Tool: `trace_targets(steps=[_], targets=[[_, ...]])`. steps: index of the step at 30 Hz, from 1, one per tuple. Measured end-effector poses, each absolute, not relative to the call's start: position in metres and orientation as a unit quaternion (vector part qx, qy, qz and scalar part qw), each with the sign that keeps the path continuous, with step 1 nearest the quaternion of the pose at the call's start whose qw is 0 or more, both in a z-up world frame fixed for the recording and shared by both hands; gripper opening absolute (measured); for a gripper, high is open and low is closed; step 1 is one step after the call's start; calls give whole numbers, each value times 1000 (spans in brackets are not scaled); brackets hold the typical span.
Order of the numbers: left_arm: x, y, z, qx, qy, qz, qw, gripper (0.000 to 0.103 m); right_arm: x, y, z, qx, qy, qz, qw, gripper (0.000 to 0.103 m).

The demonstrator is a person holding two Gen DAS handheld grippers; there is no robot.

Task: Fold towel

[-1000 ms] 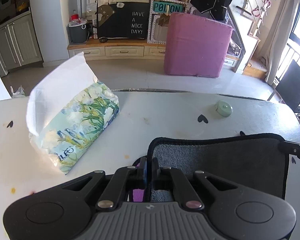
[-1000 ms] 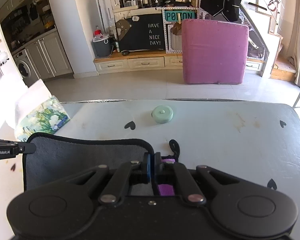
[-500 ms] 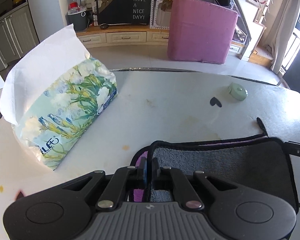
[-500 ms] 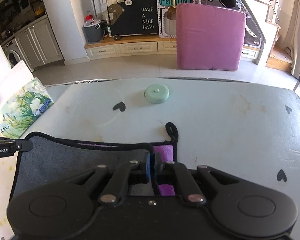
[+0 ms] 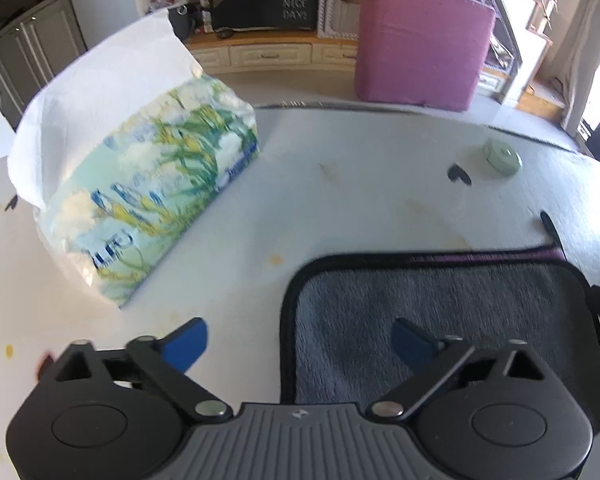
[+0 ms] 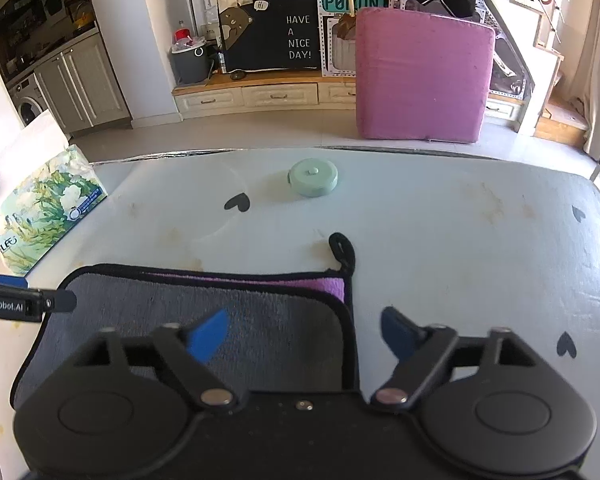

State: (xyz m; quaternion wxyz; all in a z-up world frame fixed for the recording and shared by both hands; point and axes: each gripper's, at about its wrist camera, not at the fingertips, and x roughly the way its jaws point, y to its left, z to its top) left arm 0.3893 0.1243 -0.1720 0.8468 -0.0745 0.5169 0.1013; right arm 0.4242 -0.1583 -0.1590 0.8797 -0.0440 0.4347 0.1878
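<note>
A grey towel (image 5: 440, 312) with black trim lies folded flat on the white table, a strip of its purple underside showing along the far edge; it also shows in the right wrist view (image 6: 204, 320). Its black hanging loop (image 6: 342, 250) sticks out at the far right corner. My left gripper (image 5: 300, 338) is open and empty, straddling the towel's left edge. My right gripper (image 6: 304, 332) is open and empty, straddling the towel's right edge. The left gripper's fingertip (image 6: 24, 302) shows at the left of the right wrist view.
A floral tissue pack (image 5: 148, 196) with a white sheet sticking up lies on the table to the left, also in the right wrist view (image 6: 44, 208). A round pale-green case (image 6: 313, 178) sits beyond the towel. The table (image 6: 460, 240) has black heart marks and stains.
Both grippers have opened and let go of the towel's corners. The towel's folded half now lies flat on the lower half. Both grippers pulled back slightly.
</note>
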Motion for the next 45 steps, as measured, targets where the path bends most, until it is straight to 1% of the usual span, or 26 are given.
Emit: trace_targets(steps=[2,3,18,33,45], targets=[[386,123,-172,-78,522,100,844,103,421,-161,-159,-39,436,185,880,102],[384,122,-172,-78,523,100,843,103,419,-162,-158,-38,435,183,881,102],[350,99,-138,-76,501,93,857,103,389,-165,-136,-26,438,202,875,103],[307,89,-98,-73,480,94,869,103,350,-177,-102,-26,418,200,886,103],[281,85,-75,-76,465,97,877,103,323,-188,-85,-15,404,199,893,103]])
